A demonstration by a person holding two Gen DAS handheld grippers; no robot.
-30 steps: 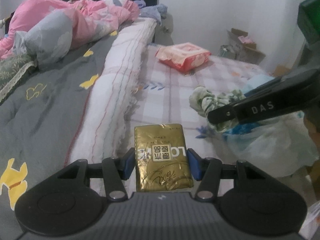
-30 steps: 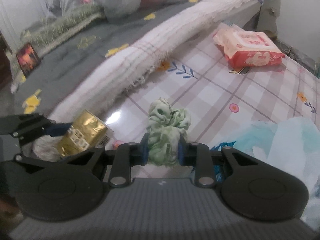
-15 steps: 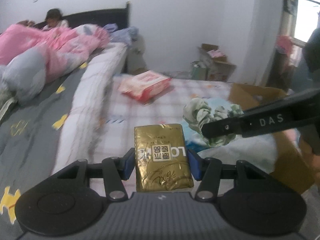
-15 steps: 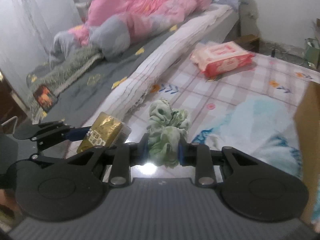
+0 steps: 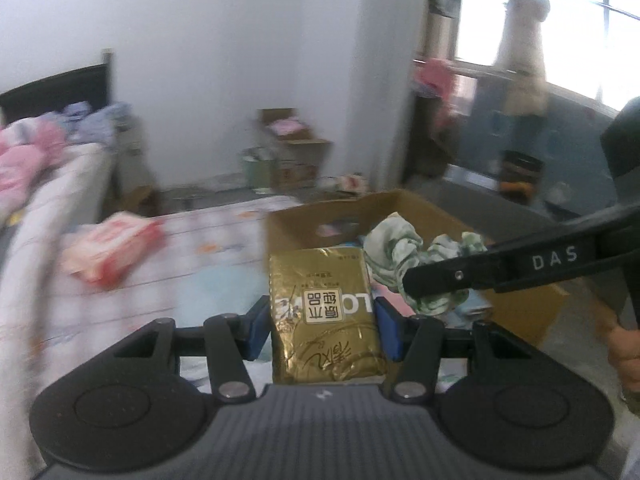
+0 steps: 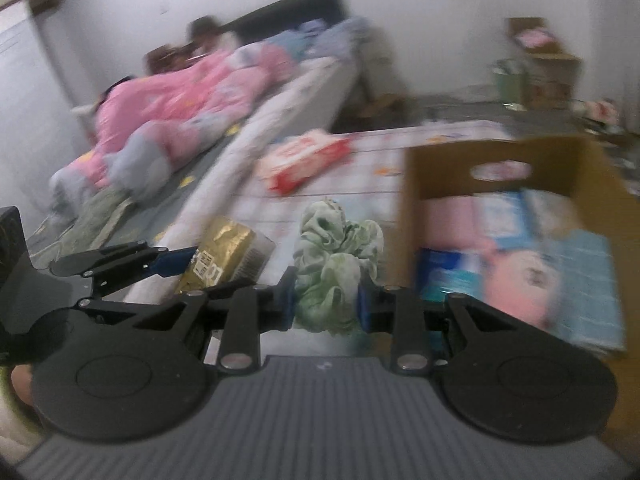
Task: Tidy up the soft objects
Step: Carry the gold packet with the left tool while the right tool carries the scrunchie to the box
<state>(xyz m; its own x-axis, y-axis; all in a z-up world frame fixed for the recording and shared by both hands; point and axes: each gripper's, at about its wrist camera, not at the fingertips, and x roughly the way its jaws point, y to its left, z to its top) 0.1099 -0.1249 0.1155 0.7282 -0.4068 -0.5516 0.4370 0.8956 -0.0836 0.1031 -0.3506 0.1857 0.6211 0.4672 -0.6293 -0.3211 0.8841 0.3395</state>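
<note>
Beside the bed's edge, left gripper clamps gold packet, right gripper green cloth, near the open box.

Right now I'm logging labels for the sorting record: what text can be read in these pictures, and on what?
"DAS": on the right gripper, its finger's side.
"LO": on the gold pack, upside down, beside four boxed Chinese characters, shown inverted.
Pink-and-white pack: print blurred, unreadable.
Packs in the cardboard box: unreadable.
</note>
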